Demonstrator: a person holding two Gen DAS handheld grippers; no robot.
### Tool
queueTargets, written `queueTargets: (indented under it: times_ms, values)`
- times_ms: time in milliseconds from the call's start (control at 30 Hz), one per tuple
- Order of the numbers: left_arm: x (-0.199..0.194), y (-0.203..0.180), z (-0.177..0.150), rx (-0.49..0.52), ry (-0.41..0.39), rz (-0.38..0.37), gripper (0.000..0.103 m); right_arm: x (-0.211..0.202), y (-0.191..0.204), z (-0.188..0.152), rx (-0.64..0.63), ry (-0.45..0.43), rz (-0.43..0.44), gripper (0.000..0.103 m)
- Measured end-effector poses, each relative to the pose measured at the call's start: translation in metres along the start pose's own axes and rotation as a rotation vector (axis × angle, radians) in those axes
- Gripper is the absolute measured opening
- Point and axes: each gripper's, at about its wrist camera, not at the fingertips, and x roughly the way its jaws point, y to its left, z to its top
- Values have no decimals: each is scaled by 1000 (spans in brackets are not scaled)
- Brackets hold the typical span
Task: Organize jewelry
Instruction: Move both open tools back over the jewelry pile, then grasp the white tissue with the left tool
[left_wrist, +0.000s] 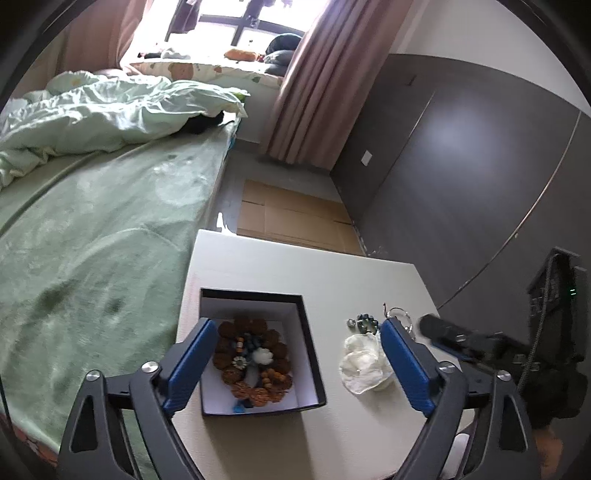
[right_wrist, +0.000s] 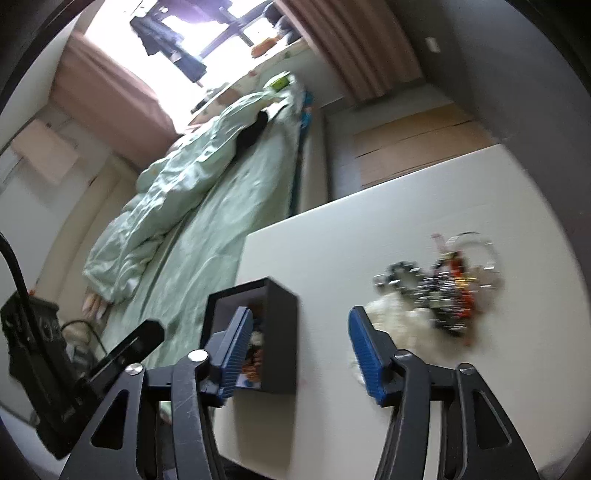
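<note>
You held the left gripper (left_wrist: 297, 363) above the white table (left_wrist: 332, 273) with its blue fingers (left_wrist: 188, 363) spread wide and nothing between them. In the left wrist view the black box (left_wrist: 312, 354) with the white inside sat between the two fingers, a little toward 9 o'clock. Inside it lay a brown beaded bracelet (left_wrist: 255, 363) curled in a ring, with blue beads and a small white flower piece in its middle.

At 3 o'clock from the box, well apart from it on the table, lay a white flower-shaped piece (left_wrist: 362, 363), just beside your right-hand finger of this gripper. At 12 o'clock from that piece was a small heap of dark beads and metal rings (left_wrist: 365, 322), and a clear ring lay a little further toward 2 o'clock.

Your right gripper (right_wrist: 301, 349) was also released, the jaws far apart and empty. In the right wrist view the picture was blurred. There the black box (right_wrist: 280, 332) stood at 9 o'clock of the gap, just beside the left finger, and the pile of loose jewelry (right_wrist: 447, 291) lay on the table at 2 o'clock, with the white piece (right_wrist: 399, 314) close under it. The pile showed red, dark and silver parts, but I could not tell the single pieces.

The green bed (left_wrist: 96, 229) stood at 9 o'clock beside the table.
</note>
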Motion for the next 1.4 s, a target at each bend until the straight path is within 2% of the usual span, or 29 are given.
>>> queueTargets:
  times_ms: [33,233,367,533,633,767,1000,1200,1400]
  values:
    - [0,-4,-1,9,1,2,92,-8,-2,0,2,-21,-23,78]
    - [9,-28,-1,68,12,25,92,-42,-21,-3,48,-100,-92,92]
    - [12,-41,-2,76,9,32,97,-61,-42,-4,91,-135,-147,92]
    - [20,-62,-1,113,34,23,99,-73,-67,-13,147,-142,-143,92]
    - [26,-78,-2,140,73,-16,99,-80,-80,-19,164,-158,-141,92]
    - [40,-101,-5,182,136,-47,99,-80,-101,-27,211,-133,-112,92]
    - [78,-113,-13,205,241,-46,99,-83,-121,-26,262,-146,-92,92]
    - [113,-122,-25,226,304,-29,83,-81,-134,-27,287,-139,-94,92]
    - [141,-120,-38,236,324,-17,81,-78,-147,-26,321,-136,-106,92]
